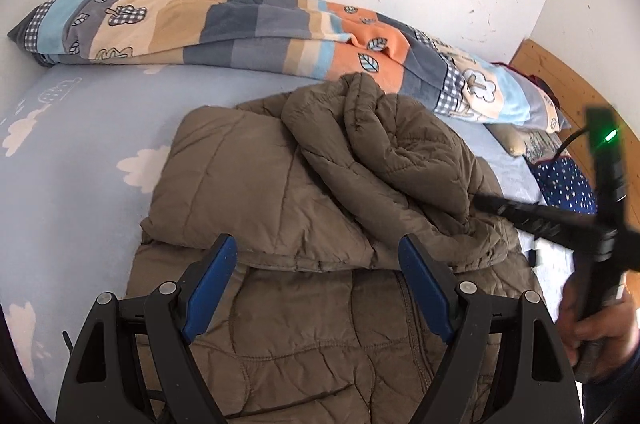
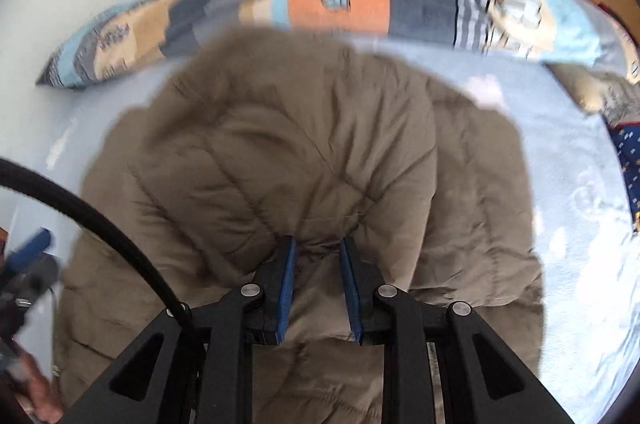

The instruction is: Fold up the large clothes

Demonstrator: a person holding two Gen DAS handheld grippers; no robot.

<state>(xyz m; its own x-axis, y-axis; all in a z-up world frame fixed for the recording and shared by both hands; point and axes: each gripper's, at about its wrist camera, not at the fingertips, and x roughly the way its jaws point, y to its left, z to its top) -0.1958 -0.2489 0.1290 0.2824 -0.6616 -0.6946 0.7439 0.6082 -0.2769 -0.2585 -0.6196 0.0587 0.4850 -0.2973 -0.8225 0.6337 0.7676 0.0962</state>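
A brown quilted jacket [image 1: 280,191] lies on the light-blue bed sheet [image 1: 80,151], partly folded, with a bunched sleeve on its right side. My left gripper [image 1: 318,248] is open and empty just above the jacket's lower part. My right gripper [image 2: 318,244] has its jaws close together on a fold of the jacket [image 2: 304,151] and holds it up. In the left wrist view the right gripper [image 1: 484,201] reaches into the bunched sleeve from the right. The right wrist view is blurred.
A patchwork duvet [image 1: 248,27] lies rolled along the white wall at the back of the bed. A dark-blue starry cloth [image 1: 568,183] and a small pillow [image 1: 516,139] lie at the right. A wooden headboard [image 1: 560,79] stands beyond them.
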